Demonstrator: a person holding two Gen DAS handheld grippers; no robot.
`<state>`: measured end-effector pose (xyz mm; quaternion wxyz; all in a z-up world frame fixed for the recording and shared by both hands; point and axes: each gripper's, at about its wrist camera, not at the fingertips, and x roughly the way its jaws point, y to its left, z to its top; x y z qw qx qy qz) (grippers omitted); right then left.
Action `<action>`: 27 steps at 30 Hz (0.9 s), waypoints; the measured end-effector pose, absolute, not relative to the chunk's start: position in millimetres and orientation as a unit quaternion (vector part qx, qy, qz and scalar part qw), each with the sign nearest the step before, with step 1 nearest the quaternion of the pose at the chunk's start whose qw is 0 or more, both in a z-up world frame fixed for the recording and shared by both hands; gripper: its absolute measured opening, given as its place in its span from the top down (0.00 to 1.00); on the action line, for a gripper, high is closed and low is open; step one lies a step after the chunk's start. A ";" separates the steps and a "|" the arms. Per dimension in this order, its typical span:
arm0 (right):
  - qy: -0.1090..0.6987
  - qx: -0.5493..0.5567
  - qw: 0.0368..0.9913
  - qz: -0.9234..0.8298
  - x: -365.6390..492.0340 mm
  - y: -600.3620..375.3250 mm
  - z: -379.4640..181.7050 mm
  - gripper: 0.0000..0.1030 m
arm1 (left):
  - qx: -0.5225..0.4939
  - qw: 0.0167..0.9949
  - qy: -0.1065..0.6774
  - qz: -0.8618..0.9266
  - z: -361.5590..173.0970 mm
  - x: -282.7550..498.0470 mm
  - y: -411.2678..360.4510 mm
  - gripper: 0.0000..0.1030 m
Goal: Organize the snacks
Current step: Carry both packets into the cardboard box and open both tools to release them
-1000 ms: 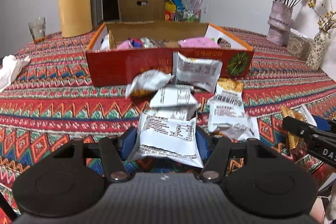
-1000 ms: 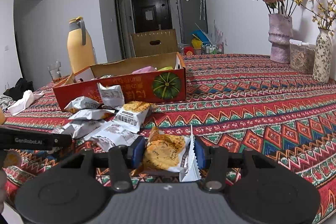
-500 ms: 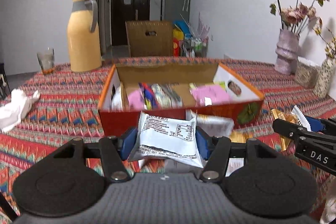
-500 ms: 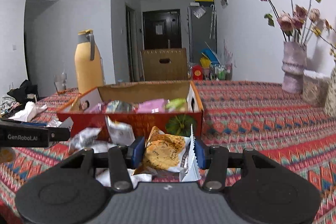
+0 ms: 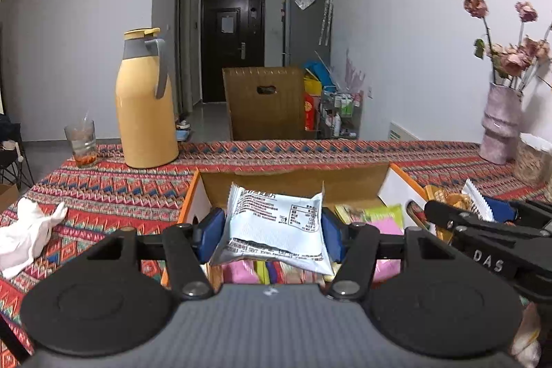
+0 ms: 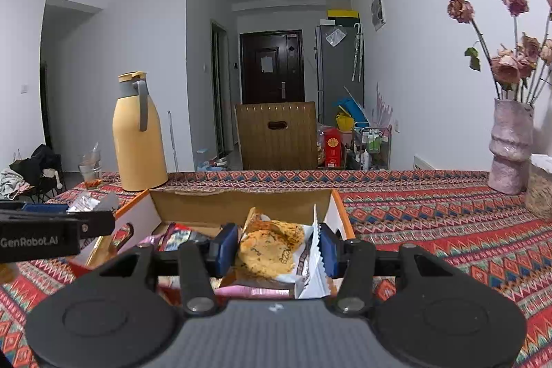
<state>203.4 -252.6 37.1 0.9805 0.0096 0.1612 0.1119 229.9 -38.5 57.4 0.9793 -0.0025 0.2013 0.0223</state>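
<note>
My left gripper point(image 5: 272, 235) is shut on a white snack packet point(image 5: 276, 223) with black print, held above the open orange cardboard box point(image 5: 293, 181). Pink, green and other packets point(image 5: 386, 223) lie inside the box. My right gripper point(image 6: 277, 247) is shut on a yellow-orange snack packet point(image 6: 272, 247) with a white serrated edge, also over the box point(image 6: 241, 202). In the left wrist view the right gripper point(image 5: 483, 226) shows at the right with its packet. The right wrist view catches the left gripper point(image 6: 51, 230) at its left edge.
On the patterned tablecloth point(image 5: 120, 185) stand a yellow thermos jug point(image 5: 145, 112) and a glass point(image 5: 81, 143) behind the box at left. A white cloth point(image 5: 27, 233) lies at far left. A pink vase of dried flowers point(image 6: 510, 143) stands at right. A wooden chair back point(image 6: 276, 135) rises beyond the table.
Both grippers rose and moved forward with their packets, from above the loose pile in front of the box to over the box's open top. The pile has dropped out of sight.
</note>
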 end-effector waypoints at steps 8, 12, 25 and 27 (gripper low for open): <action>0.175 0.011 0.979 0.107 254.7 -239.5 30.0 0.53 | -0.017 0.980 0.190 0.055 52.0 274.3 -28.8 0.42; 0.187 0.001 0.978 0.096 269.8 -237.5 11.8 0.53 | -0.022 0.978 0.198 0.060 34.2 286.7 -22.0 0.42; 0.197 0.008 0.976 0.097 269.1 -237.0 5.4 0.10 | -0.036 0.979 0.187 0.073 27.7 280.8 -12.8 0.00; 0.192 0.014 0.977 0.093 266.6 -239.5 6.4 0.04 | -0.041 0.979 0.187 0.072 29.2 280.9 -11.9 0.00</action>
